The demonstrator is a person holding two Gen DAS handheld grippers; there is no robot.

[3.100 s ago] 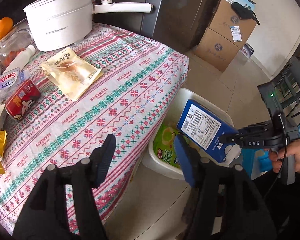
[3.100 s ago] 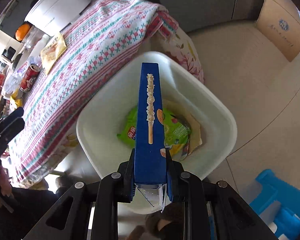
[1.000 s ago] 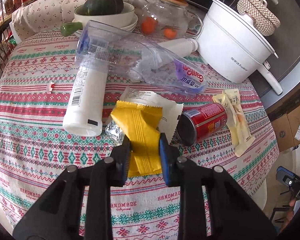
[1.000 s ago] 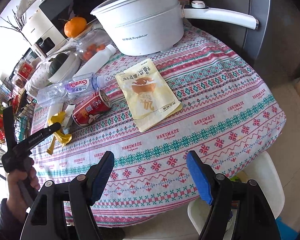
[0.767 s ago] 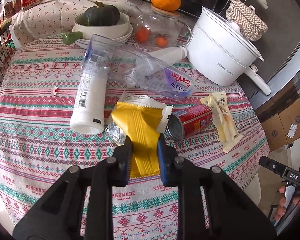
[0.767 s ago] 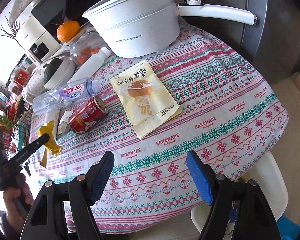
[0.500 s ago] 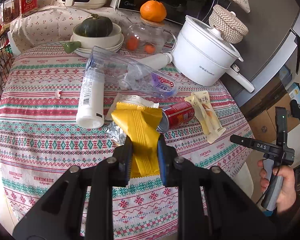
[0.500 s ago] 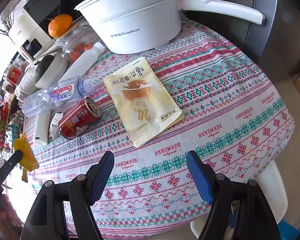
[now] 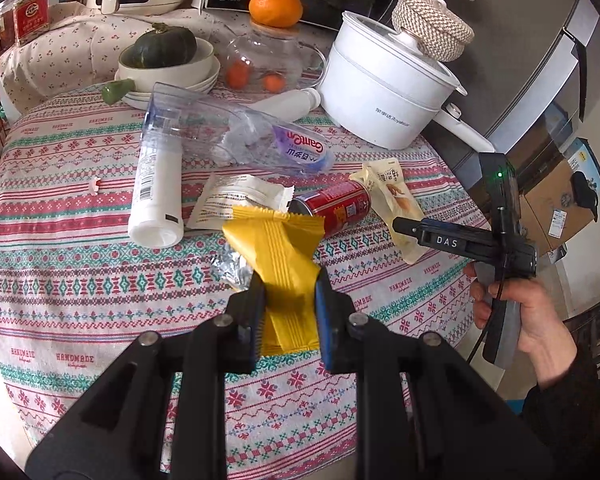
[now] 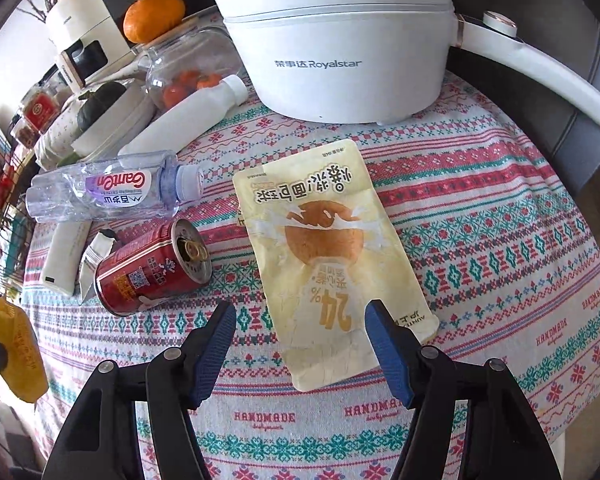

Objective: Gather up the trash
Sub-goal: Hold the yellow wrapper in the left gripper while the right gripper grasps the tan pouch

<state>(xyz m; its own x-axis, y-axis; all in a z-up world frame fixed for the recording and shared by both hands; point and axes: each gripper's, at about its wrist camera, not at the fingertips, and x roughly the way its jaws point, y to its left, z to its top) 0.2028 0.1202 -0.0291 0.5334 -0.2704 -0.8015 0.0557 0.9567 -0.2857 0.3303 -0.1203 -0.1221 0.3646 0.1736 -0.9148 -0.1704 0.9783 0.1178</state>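
My left gripper [image 9: 290, 292] is shut on a yellow snack wrapper [image 9: 278, 252] and holds it above the patterned tablecloth [image 9: 80, 280]; the wrapper also shows at the far left of the right wrist view [image 10: 16, 352]. My right gripper [image 10: 300, 316] is open and empty, its jaws on either side of the near end of a pale yellow pouch [image 10: 324, 256] lying flat. A red can [image 10: 152, 268] lies on its side left of the pouch. A crushed clear bottle [image 10: 108, 192], a white bottle [image 10: 184, 120] and a white wrapper [image 9: 240, 200] lie behind.
A white electric pot [image 10: 340, 36] with a long handle stands at the back. A glass jar [image 10: 188, 68] with an orange on top, a bowl holding a green squash [image 9: 164, 52] and a foil scrap [image 9: 230, 268] are also on the table. Cardboard boxes [image 9: 556, 204] stand on the floor to the right.
My left gripper has lifted the yellow wrapper and pulled back from the table. My right gripper has moved in over the table toward the pale pouch, staying open.
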